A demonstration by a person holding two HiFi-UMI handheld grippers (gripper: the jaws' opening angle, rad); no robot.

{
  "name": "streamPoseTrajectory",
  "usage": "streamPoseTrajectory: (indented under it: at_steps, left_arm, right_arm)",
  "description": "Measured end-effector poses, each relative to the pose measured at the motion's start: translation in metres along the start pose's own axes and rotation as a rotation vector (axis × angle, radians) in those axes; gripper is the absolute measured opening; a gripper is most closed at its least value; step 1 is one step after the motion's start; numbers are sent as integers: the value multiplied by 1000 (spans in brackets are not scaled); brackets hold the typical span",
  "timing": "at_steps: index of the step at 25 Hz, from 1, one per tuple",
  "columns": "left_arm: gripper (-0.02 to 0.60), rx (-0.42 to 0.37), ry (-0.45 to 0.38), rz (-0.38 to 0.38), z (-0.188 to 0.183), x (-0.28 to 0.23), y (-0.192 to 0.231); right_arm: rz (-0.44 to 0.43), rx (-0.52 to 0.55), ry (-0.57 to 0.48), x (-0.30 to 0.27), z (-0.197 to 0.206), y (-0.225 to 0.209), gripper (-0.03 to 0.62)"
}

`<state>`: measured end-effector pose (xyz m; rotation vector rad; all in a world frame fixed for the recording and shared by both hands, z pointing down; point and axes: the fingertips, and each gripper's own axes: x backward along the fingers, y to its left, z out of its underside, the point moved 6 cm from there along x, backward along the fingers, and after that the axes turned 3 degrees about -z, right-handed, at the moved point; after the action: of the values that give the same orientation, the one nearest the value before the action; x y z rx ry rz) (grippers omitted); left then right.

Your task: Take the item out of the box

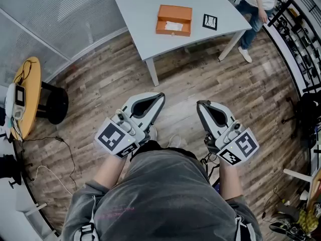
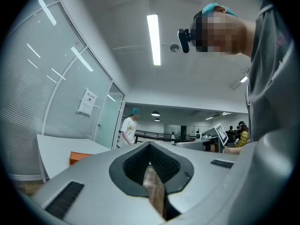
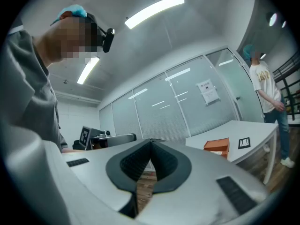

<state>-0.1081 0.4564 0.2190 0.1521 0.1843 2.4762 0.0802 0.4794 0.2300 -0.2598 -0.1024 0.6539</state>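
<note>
An open orange box point(image 1: 174, 20) lies on the grey table point(image 1: 135, 14) far ahead, with a white item point(image 1: 173, 26) inside it. The box shows small in the left gripper view point(image 2: 79, 157) and in the right gripper view point(image 3: 218, 147). I hold both grippers close to my body over the wooden floor, well short of the table. My left gripper point(image 1: 161, 95) point(image 2: 150, 144) is shut, tips together and empty. My right gripper point(image 1: 199, 103) point(image 3: 151, 140) is shut too, with nothing between its jaws.
A black-and-white marker card point(image 1: 210, 22) lies on the table right of the box. A person point(image 1: 256, 4) stands at the table's far right corner. A yellow round table point(image 1: 30, 94) and a black stool point(image 1: 55, 104) stand at left; dark shelving point(image 1: 301, 39) runs along the right.
</note>
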Motion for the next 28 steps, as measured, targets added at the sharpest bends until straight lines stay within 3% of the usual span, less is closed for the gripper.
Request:
streamPoseTrajectory:
  at_steps: [18,28]
  left_arm:
    - [11,11,-2,-28,11,-27,9]
    - [11,33,9,-17,12,-58,60]
  right_arm:
    - [-21,-14,24,0,1,-33,5]
    - [-12,-29,36,-39,-4,-72,5]
